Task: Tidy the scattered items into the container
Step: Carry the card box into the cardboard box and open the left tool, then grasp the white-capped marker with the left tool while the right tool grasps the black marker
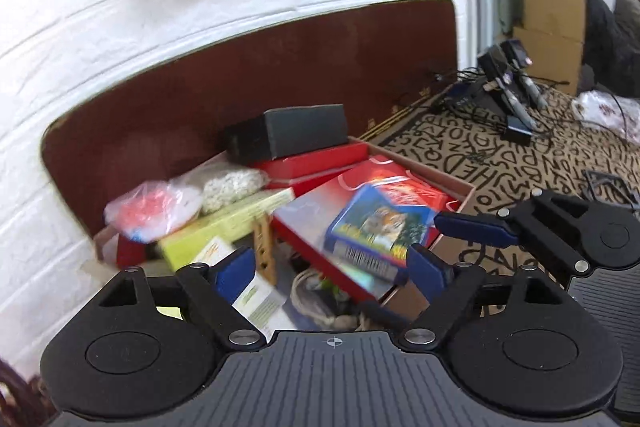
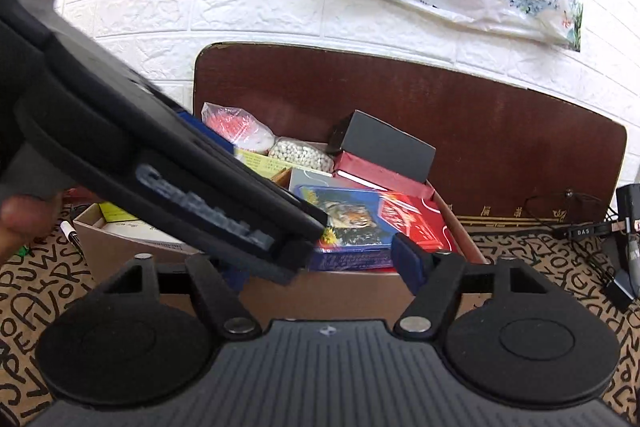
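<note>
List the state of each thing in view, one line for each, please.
Left tongs: open, empty.
Right tongs: open, nothing held.
Cardboard box: open on top, crowded with items.
Blue tiger-picture tin: closed, lying tilted on the red box.
Dark grey box: closed, resting on top.
Bag of white beads: closed, lying inside.

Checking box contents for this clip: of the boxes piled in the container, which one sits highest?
The dark grey box at the back, resting on a red box. The blue tiger-picture box and other red boxes lie lower.
</note>
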The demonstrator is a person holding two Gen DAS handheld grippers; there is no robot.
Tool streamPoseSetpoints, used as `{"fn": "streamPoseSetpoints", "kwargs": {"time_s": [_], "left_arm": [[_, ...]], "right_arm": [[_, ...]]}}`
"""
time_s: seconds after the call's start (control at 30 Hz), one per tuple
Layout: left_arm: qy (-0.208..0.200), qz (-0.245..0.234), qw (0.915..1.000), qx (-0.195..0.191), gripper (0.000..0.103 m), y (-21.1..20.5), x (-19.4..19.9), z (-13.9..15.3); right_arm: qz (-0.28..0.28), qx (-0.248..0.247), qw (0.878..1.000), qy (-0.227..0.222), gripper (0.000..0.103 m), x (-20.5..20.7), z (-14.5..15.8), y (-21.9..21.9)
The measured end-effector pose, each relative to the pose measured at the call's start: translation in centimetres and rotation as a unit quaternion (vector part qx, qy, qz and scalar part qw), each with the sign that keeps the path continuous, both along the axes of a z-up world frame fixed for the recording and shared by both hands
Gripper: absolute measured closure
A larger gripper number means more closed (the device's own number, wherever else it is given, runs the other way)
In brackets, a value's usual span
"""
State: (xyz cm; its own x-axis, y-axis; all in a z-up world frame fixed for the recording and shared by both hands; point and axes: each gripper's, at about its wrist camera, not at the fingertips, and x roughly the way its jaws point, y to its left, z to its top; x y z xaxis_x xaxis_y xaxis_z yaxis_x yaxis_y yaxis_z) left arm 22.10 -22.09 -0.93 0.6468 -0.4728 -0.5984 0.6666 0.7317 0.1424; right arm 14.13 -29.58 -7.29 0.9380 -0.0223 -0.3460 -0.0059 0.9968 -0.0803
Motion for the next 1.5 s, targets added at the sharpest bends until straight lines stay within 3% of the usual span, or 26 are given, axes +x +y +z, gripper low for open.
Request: {"fn": "streamPoseSetpoints", "kwargs": {"time_s": [0.07,0.17,0.23,0.33,0.4,0.53,0.6,0.8,0.97,1.1,1.3,1.5], "left_arm": [[-0.001,0.010,0.9999,-0.002,0.011,0.6,-0.3,0.0],[-0.008,0.032,0.9994,-0.010,0.000,1.6,-0.9,-0.2],[-0.009,0.039,0.9991,-0.017,0.000,2.4,-1.4,-0.2],[-0.002,0.043,0.9986,-0.029,0.000,3.8,-2.2,-0.1],[0.005,0.051,0.9979,-0.040,0.000,4.8,-2.6,0.1],[0.024,0.069,0.9955,-0.061,0.000,7.5,-3.9,0.2],[0.031,0.080,0.9934,-0.076,0.000,9.3,-5.3,-0.2],[0.077,0.148,0.9781,-0.125,0.000,16.5,-8.9,-2.9],[0.110,0.207,0.9630,-0.133,0.000,22.5,-10.8,-6.2],[0.118,0.248,0.9531,-0.128,0.000,26.6,-10.6,-7.6],[0.122,0.261,0.9497,-0.123,0.002,30.0,-7.3,-8.7],[0.141,0.262,0.9486,-0.109,0.017,31.3,-3.0,-11.0]], "right_arm": [[-0.001,0.000,1.000,-0.002,0.044,-0.3,0.2,0.1],[0.002,-0.015,1.000,0.006,0.046,-0.1,0.3,0.3],[-0.001,-0.011,1.000,0.011,0.046,-0.4,0.2,0.3],[-0.008,-0.001,1.000,0.022,0.036,-1.0,0.4,0.9],[-0.001,-0.018,1.000,0.018,0.036,-1.0,0.8,1.3],[0.027,-0.040,0.999,0.002,0.018,-2.8,1.5,3.7],[0.044,-0.047,0.998,-0.001,0.016,-3.4,1.7,5.0],[0.113,-0.072,0.991,0.004,0.012,-5.7,0.3,10.5],[0.176,-0.079,0.980,0.040,0.013,-6.1,-2.3,15.6],[0.215,-0.095,0.970,0.061,0.015,-5.4,-4.0,19.6],[0.225,-0.118,0.963,0.086,0.018,-2.0,-5.4,22.5],[0.203,-0.139,0.964,0.103,0.019,2.6,-6.3,24.6]]}}
